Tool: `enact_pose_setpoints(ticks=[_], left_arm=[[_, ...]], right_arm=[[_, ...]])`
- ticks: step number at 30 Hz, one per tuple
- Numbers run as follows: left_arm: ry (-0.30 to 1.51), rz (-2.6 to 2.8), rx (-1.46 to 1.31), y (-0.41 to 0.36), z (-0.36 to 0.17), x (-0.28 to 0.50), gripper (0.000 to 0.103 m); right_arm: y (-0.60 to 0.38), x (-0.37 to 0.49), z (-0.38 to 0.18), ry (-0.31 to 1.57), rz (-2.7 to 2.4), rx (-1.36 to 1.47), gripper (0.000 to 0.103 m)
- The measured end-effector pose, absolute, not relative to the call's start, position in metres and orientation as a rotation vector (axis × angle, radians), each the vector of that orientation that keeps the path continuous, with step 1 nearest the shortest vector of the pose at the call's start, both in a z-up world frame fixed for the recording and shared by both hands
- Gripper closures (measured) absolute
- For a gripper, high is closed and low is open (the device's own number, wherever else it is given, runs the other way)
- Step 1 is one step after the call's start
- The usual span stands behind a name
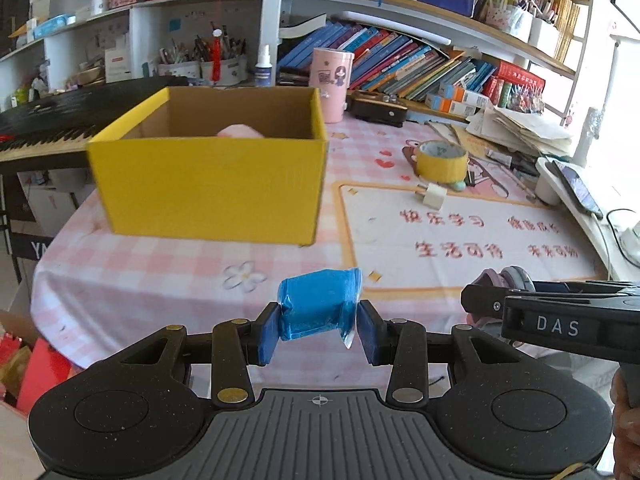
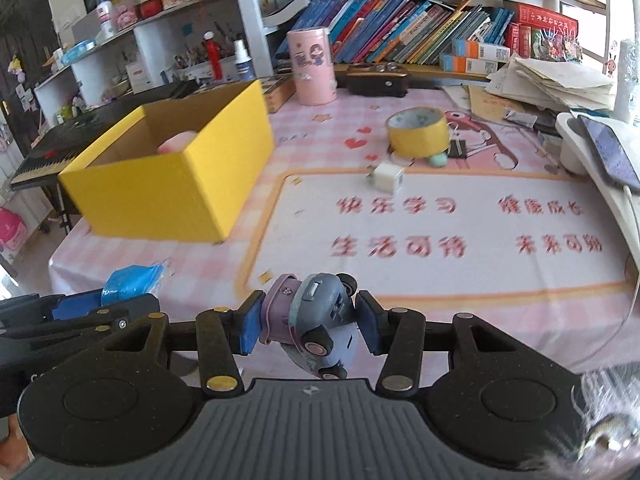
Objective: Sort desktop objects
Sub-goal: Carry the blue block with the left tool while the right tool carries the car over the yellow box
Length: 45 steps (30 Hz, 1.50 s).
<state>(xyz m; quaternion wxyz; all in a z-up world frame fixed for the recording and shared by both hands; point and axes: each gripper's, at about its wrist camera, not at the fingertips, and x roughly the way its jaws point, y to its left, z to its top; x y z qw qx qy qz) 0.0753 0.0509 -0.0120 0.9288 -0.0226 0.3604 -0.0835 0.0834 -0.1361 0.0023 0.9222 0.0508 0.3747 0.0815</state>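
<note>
My left gripper (image 1: 318, 328) is shut on a blue plastic packet (image 1: 318, 306), held above the near edge of the table. My right gripper (image 2: 310, 326) is shut on a small grey-and-purple toy car (image 2: 312, 326), wheels turned toward the camera. Ahead to the left stands an open yellow cardboard box (image 1: 208, 188) (image 2: 168, 184) with a pink soft thing (image 1: 240, 131) (image 2: 176, 142) inside. The right gripper's body (image 1: 568, 320) shows at the right in the left wrist view; the blue packet (image 2: 132, 282) shows at the left in the right wrist view.
On the pink checked tablecloth (image 1: 160, 268) lie a yellow tape roll (image 1: 440, 160) (image 2: 418, 130), a white charger plug (image 1: 432, 196) (image 2: 386, 178), a black binder clip (image 2: 456, 148) and a pink cup (image 1: 330, 84) (image 2: 314, 66). A keyboard (image 1: 48, 128) lies left; bookshelves stand behind; a phone (image 2: 608, 152) is at the right.
</note>
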Motion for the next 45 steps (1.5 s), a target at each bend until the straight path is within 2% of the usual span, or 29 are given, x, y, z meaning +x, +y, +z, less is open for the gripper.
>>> enact_pose_setpoints(ticks=[22, 45], left_arm=[[0.697, -0.094, -0.088, 0.138, -0.01, 0.022, 0.064], [0.641, 0.009, -0.126, 0.183, 0.005, 0.033, 0.064]], right_arm=[[-0.042, 0.029, 0.006, 0.783, 0.257, 0.075, 0.057], [0.018, 0.057, 0.015, 0.762, 0.393, 0.008, 0.057]])
